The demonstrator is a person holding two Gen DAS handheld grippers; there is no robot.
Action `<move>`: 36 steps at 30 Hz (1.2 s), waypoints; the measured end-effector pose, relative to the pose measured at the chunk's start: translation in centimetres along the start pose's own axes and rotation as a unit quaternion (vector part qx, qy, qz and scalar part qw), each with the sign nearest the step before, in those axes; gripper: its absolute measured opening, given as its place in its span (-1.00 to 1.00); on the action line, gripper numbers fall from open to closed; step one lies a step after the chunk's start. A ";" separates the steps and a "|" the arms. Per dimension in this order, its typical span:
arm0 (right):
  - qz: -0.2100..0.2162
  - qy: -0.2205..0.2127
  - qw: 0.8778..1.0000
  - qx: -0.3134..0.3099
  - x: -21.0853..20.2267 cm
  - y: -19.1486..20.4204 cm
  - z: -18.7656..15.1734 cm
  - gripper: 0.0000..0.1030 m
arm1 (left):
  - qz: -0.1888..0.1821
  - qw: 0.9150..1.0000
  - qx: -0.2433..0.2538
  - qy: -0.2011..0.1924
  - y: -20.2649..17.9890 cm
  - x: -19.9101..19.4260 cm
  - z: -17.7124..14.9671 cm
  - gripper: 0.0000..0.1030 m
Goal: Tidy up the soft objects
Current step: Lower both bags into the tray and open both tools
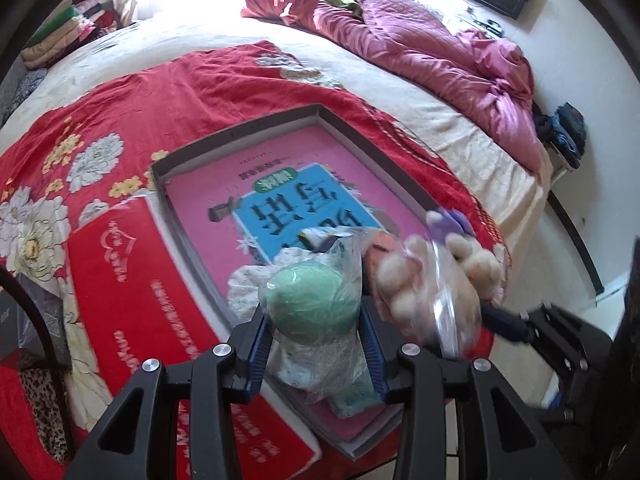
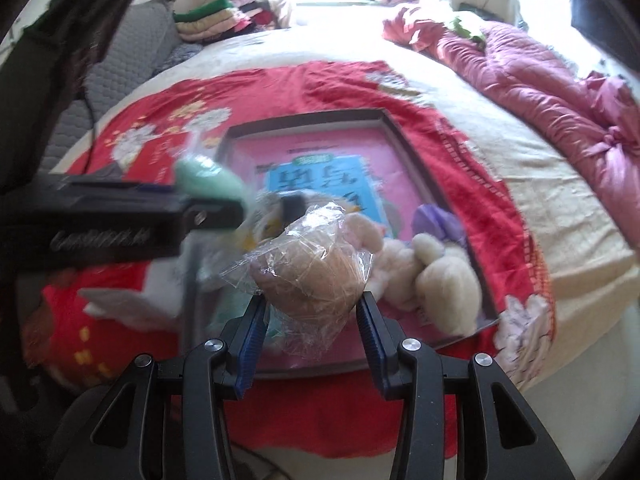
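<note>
A: Where are the toys?

B: My left tool (image 1: 316,320) is gripping the bagged green plush (image 1: 312,306); my right tool (image 2: 310,304) is gripping the bagged tan plush (image 2: 312,270). Both are hanging directly above the open box (image 1: 240,132) on the bed (image 1: 192,40).

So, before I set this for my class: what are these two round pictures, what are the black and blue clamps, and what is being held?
Each picture comes from a fisheye camera on a hand-held clamp tool, one in each of a person's hands, looking along its two fingers. The left gripper squeezes a green plush toy in a clear plastic bag. The right gripper squeezes a tan plush toy in a clear plastic bag. Below them, on a bed with a red flowered cloth, lies a shallow grey box with a pink lining, holding a blue printed sheet.
</note>
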State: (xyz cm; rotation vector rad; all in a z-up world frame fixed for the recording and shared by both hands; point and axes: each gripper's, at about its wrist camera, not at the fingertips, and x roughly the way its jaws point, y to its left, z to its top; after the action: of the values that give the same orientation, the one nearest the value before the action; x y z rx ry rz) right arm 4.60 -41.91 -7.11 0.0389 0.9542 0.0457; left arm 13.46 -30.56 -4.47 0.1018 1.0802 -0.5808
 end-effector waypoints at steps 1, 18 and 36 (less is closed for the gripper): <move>-0.005 -0.005 1.000 0.008 0.2 -0.4 0.1 -0.10 | -0.001 1.000 0.002 0.000 -0.2 0.0 -0.1 -0.19; -0.049 -0.022 0.998 0.021 1.9 -2.9 0.2 -0.08 | -0.006 0.999 0.040 0.011 -2.3 1.7 -0.9 -0.18; -0.019 -0.003 1.000 0.016 2.1 -3.0 -1.7 0.06 | -0.006 0.999 0.044 0.015 -2.4 2.1 -0.5 -0.16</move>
State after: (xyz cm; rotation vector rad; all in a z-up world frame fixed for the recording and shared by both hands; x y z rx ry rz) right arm 4.51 -44.78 -9.96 0.0513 0.9503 -0.0046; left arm 12.58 -33.20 -6.04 0.1815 1.0845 -0.6388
